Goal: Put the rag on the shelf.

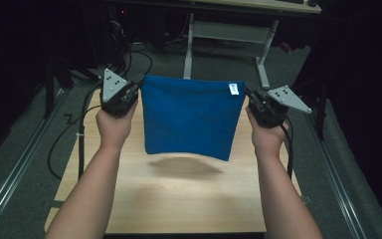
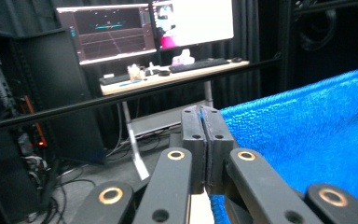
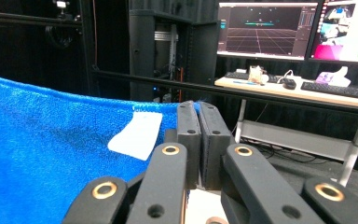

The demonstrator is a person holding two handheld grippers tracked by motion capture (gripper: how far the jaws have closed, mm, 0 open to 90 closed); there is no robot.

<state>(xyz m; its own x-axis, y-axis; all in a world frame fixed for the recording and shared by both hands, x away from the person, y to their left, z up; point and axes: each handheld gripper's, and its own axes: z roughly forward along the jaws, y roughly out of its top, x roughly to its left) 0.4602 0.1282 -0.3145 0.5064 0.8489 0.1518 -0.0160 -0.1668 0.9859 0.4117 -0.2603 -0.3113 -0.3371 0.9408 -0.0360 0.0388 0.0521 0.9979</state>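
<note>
While lifted: cloth (image 1: 189, 117) hangs in the air above the bench (image 1: 179, 199), stretched flat between both corners, bottom edge free, shadow under it.
Left hand-held gripper (image 1: 138, 85): jaws closed tight on the cloth's top left corner.
Right hand-held gripper (image 1: 248, 93): jaws clamped on the top right corner, beside the white tag (image 1: 233, 88).
Progress: pickup and spread look done; folding or laying down likely left.
Surface: light wood bench, bare.
Room: dark, grey floor, cables, far desk (image 3: 298, 91) with monitors (image 3: 265, 30) and keyboard.
</note>
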